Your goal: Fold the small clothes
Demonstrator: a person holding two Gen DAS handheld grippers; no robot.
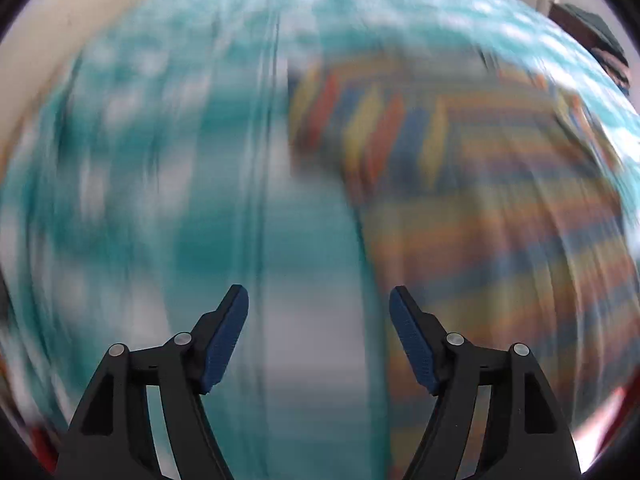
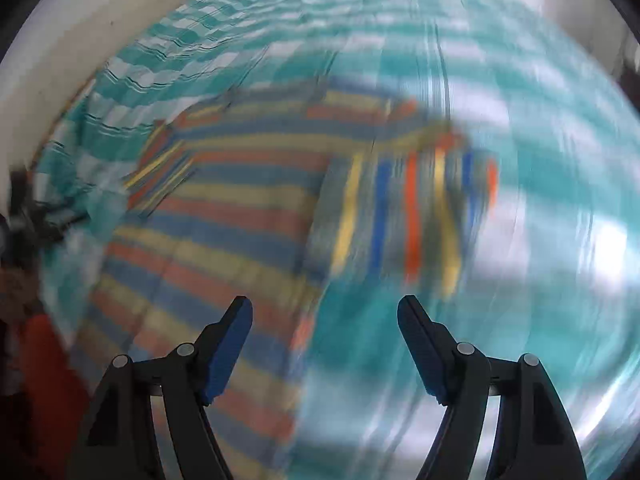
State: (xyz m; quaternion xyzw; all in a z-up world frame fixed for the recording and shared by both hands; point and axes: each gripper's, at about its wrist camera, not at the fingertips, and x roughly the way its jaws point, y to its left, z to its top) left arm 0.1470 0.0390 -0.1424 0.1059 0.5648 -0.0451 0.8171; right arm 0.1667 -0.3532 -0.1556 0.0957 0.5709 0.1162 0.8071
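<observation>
A small striped garment [image 1: 480,184] in blue, orange and yellow lies spread on a teal-and-white checked cloth [image 1: 160,160]. In the left wrist view it is to the right and ahead, with one sleeve [image 1: 360,120] pointing left. My left gripper [image 1: 319,300] is open and empty, above the checked cloth beside the garment's left edge. In the right wrist view the garment [image 2: 224,216] lies left and ahead, a sleeve [image 2: 412,208] stretched to the right. My right gripper [image 2: 325,308] is open and empty over the garment's right edge. Both views are motion-blurred.
The checked cloth [image 2: 520,160] covers the whole surface. A pale wall [image 2: 80,40] borders it at the far left in the right wrist view. A dark piece of furniture [image 1: 592,36] stands at the far right in the left wrist view. Something red [image 2: 44,380] lies at the lower left.
</observation>
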